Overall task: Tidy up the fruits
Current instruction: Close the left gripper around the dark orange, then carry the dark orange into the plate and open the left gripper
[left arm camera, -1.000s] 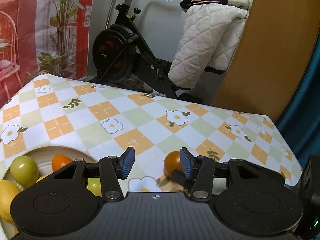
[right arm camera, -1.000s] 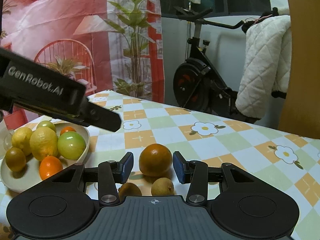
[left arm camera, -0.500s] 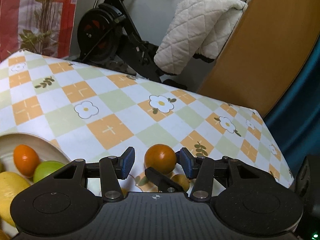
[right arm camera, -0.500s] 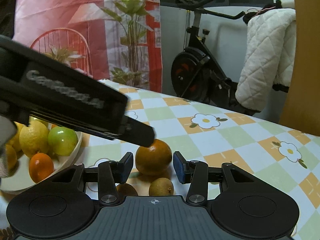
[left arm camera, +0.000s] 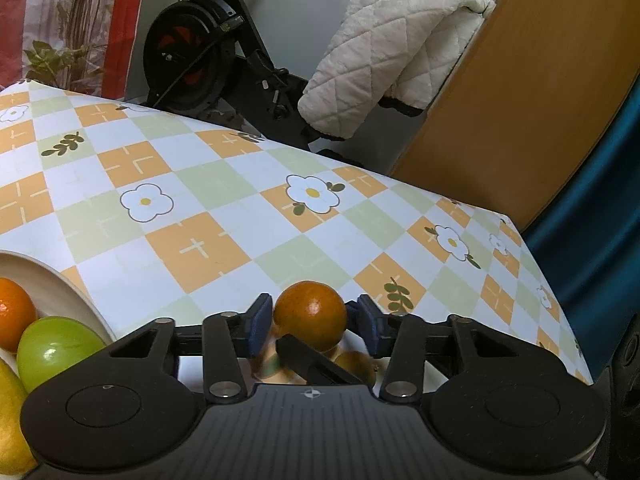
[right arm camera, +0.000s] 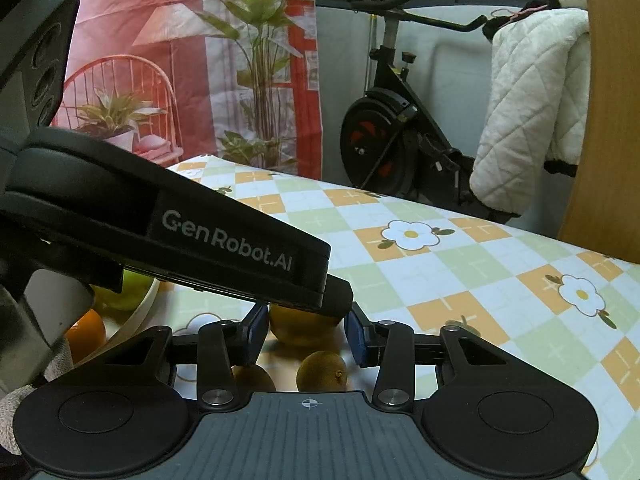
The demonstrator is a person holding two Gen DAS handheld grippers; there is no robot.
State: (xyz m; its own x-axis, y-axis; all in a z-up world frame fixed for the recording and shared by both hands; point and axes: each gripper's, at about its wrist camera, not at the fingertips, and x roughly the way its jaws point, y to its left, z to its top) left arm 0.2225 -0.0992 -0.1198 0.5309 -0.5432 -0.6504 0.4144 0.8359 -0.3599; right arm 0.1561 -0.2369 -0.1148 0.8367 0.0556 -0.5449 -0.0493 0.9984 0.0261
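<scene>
Fruits: a partly sorted set, shown from both wrist cameras. Left of the orange [left arm camera: 310,312] stands a pale bowl [left arm camera: 76,296], which in the left view holds a small orange fruit [left arm camera: 14,314], a green apple [left arm camera: 56,352] and a yellow fruit [left arm camera: 10,412] at the frame edge. More may lie in it out of view.

The orange rests on the tabletop [left arm camera: 224,204], just right of the bowl. Both tools converge on it. The left gripper [left arm camera: 310,318] brackets it with jaws spread, pads just beside the skin on either side and apparently not pressing. The right gripper [right arm camera: 306,330] likewise stands released around the same fruit, its view partly blocked by the left tool's body crossing above.

Nearer the cameras than the orange, two brown kiwis [right arm camera: 322,372] lie on the tabletop, one partly hidden behind the right gripper's frame.

Judged progress: well along, with several fruits bowled and at least three pieces (the orange and both kiwis) left outside. The orange appears to be the piece in hand, though which gripper is meant to take it cannot be told.
</scene>
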